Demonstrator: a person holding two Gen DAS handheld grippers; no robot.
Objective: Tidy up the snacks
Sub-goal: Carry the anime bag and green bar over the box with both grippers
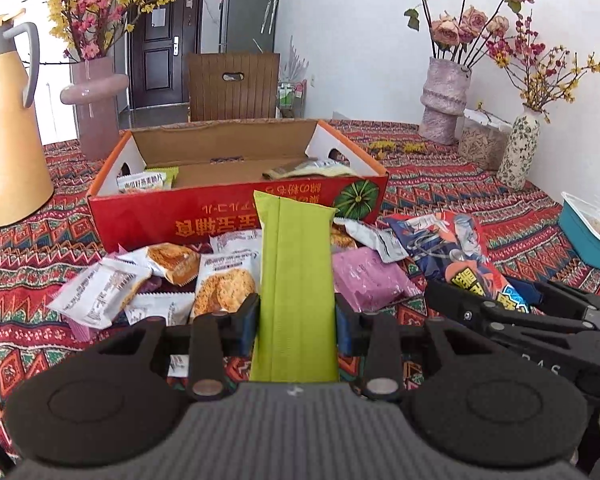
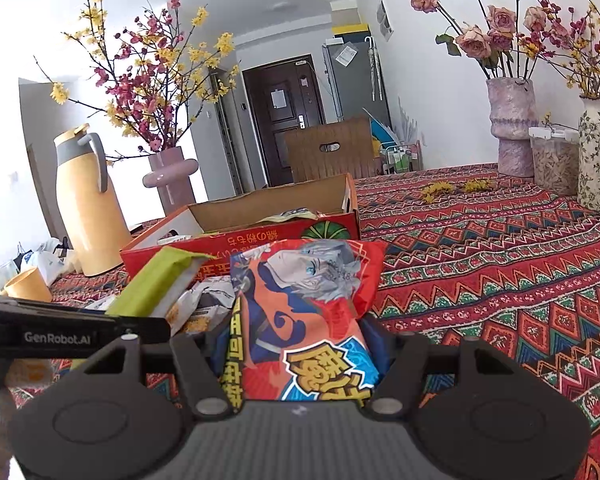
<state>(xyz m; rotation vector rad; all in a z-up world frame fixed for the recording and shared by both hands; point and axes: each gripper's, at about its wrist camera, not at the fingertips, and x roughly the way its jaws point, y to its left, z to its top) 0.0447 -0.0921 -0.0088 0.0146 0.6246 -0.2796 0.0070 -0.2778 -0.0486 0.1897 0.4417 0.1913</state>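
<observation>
Left wrist view: left gripper [image 1: 296, 320] clamped on green pkt [image 1: 296, 280], w/ red box [image 1: 204, 216] behind. Right gripper [image 2: 296, 348] clamped on orange snack bag [image 2: 300, 312].

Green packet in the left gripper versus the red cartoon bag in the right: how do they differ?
The green packet is plain, one flat colour, while the red cartoon bag carries a printed character and bold lettering. The green packet is long, narrow and flat; the red cartoon bag is wider and puffier. Shared: each sits clamped in its gripper, left gripper and right gripper, on the near side of the red cardboard box.
</observation>
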